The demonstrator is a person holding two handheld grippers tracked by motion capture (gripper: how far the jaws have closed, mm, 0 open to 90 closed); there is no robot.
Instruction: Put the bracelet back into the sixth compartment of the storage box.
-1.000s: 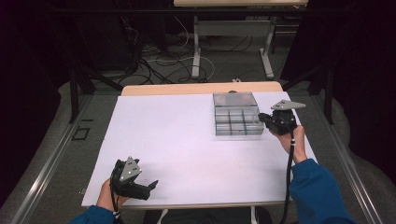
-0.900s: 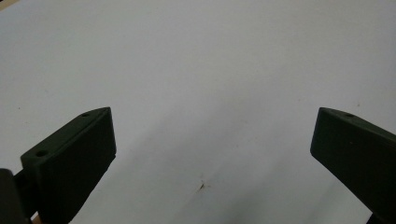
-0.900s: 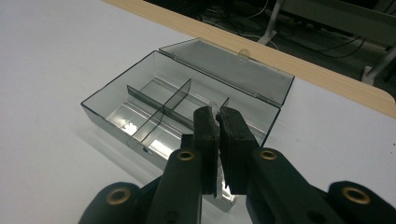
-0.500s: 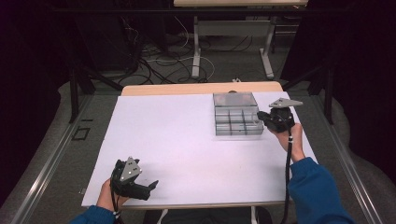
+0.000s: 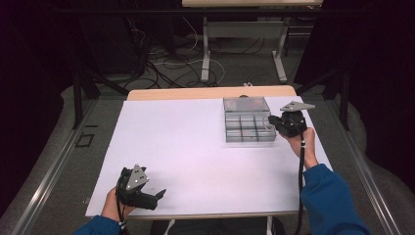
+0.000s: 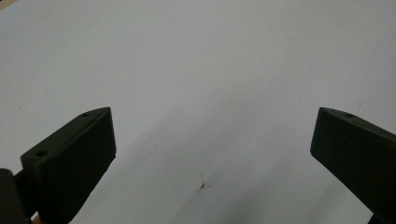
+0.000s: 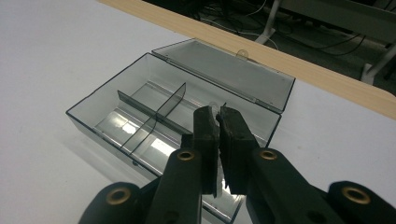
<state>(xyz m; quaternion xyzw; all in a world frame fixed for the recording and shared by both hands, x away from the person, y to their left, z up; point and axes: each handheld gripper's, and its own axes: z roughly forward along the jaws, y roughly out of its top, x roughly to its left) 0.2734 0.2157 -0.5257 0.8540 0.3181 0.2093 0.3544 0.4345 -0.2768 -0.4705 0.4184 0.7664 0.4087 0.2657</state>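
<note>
Change since the earlier frames: the right gripper (image 5: 272, 123) has edged slightly toward the compartment box (image 5: 247, 128); the left gripper (image 5: 155, 196) and the box keep their places.

Left: left gripper, held low at the near left corner of the white table cover (image 5: 195, 147), jaws spread wide with nothing between them; its own view shows bare white surface (image 6: 210, 70) between the two black jaws.

Centre-right: clear compartment box, lid (image 7: 229, 72) folded back flat toward the far wooden table edge (image 5: 195, 93), inner dividers (image 7: 154, 109) in place, compartments looking empty.

Right: right gripper (image 7: 218, 122), at the box's right side, jaws pressed nearly together over the box's near wall, with a thin, clear sliver between the pads; what it is cannot be told.
</note>
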